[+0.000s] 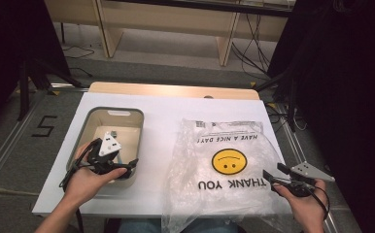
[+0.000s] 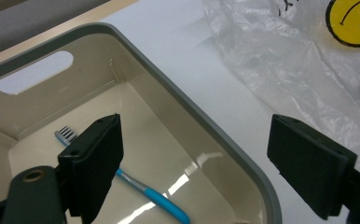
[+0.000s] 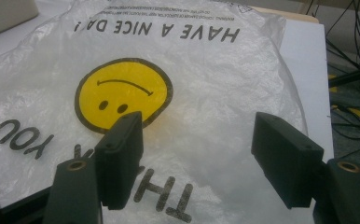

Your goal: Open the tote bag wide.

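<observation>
White rectangular table (image 1: 161,116) bears crinkled clear plastic smiley-face bag (image 1: 224,160), right; grey-rimmed beige plastic bin (image 1: 91,124), left. Blue toothbrush (image 2: 155,196) lies inside bin. Left gripper (image 1: 120,164) above bin, jaws apart, empty. Right gripper (image 1: 273,175) at bag's edge, jaws apart, empty.

A: Is the light even?
B: Bright from above on the white rectangular table (image 1: 156,104); left and right sides are dark.
A: Any glare?
B: Yes, inside the glossy beige plastic bin (image 2: 206,123); near black jaws are blurred.
</observation>
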`<state>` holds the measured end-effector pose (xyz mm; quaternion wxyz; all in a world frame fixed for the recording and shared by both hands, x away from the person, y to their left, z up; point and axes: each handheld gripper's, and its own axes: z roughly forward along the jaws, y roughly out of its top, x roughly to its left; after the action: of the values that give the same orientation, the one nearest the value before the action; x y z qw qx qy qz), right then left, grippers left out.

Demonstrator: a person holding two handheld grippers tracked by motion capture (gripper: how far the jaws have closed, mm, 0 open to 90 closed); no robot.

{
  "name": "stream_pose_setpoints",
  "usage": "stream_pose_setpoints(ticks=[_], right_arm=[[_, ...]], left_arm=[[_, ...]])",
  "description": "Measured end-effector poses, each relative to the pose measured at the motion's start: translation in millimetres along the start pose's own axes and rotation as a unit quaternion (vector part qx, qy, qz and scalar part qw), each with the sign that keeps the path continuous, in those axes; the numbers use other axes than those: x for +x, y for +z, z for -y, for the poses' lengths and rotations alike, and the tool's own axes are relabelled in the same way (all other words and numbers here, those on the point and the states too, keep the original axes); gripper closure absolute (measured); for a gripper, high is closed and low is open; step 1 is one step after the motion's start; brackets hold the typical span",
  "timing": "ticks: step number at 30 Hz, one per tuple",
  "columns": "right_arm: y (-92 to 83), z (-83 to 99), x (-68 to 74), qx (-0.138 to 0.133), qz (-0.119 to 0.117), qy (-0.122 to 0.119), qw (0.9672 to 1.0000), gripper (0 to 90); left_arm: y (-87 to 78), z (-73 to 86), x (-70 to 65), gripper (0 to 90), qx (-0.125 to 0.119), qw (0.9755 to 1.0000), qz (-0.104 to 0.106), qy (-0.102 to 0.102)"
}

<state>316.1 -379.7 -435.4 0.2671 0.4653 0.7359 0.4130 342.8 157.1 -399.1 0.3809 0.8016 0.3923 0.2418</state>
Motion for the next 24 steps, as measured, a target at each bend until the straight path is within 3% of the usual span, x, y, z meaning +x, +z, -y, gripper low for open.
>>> stream_pose_setpoints(ticks=[4,12,19,24], right_arm=[[-1.1,0.1,-0.2,0.001,0.002,0.002,1.0000,35.0],[-2.8,-1.6,-0.9,0.002,0.007,0.004,1.0000,35.1],[-4.9,-6.0,-3.0,0.004,0.016,0.006,0.9998,35.1],[-4.5,-3.8,-8.8,0.013,0.025,0.010,0.9996,35.1]], left_arm=[[1.5,-1.4,-4.0,20.2,-0.008,0.9999,0.007,-0.006],[3.5,-8.0,-15.0,22.4,-0.010,0.9999,0.012,0.006],[10.4,-25.4,-46.1,26.2,-0.019,0.9981,0.057,0.016],[27.1,-35.2,-72.7,27.8,-0.001,0.9957,0.087,0.033]])
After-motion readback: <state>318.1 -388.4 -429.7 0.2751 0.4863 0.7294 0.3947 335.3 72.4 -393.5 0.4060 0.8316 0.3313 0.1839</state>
